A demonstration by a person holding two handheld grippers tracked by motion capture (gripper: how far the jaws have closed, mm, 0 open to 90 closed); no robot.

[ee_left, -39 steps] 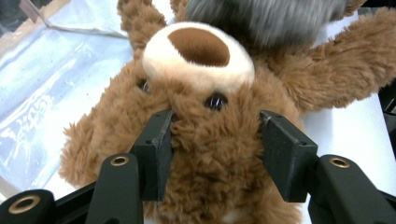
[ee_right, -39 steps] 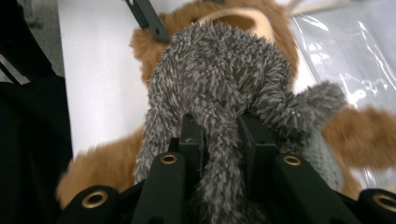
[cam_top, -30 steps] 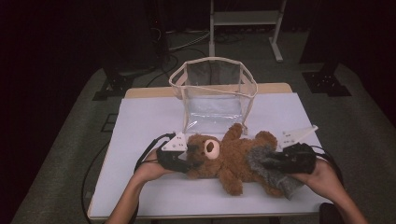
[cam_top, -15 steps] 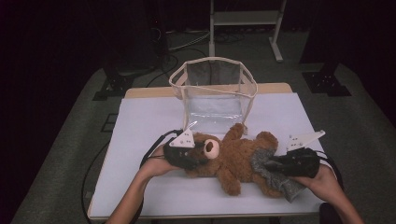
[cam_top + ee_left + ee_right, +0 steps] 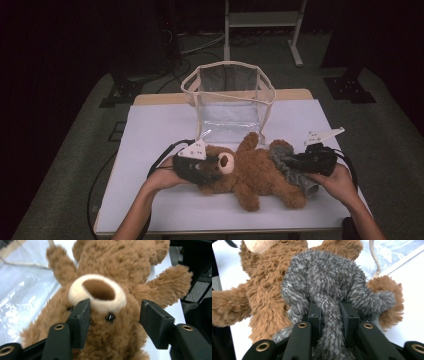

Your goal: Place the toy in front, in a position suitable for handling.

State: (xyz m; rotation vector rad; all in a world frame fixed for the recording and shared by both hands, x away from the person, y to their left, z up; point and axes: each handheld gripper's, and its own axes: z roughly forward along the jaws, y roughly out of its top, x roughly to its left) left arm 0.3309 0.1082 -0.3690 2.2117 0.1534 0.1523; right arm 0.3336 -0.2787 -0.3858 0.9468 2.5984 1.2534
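Lying near the table's (image 5: 150, 125) front edge, teddy bear's (image 5: 260, 172) head sits between spread left gripper (image 5: 113, 315); right gripper (image 5: 330, 312) pinches grey garment (image 5: 324, 282).

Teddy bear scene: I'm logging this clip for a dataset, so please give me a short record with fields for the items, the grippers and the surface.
main item: brown teddy bear, lying on its back
second item: grey fuzzy cloth, draped over the bear's legs
container: clear bag with cream trim, standing open behind the bear
surface: white table
left gripper: jaws on either side of the bear's head, just been opening, right pad apart from the fur
right gripper: shut on the grey fuzzy cloth
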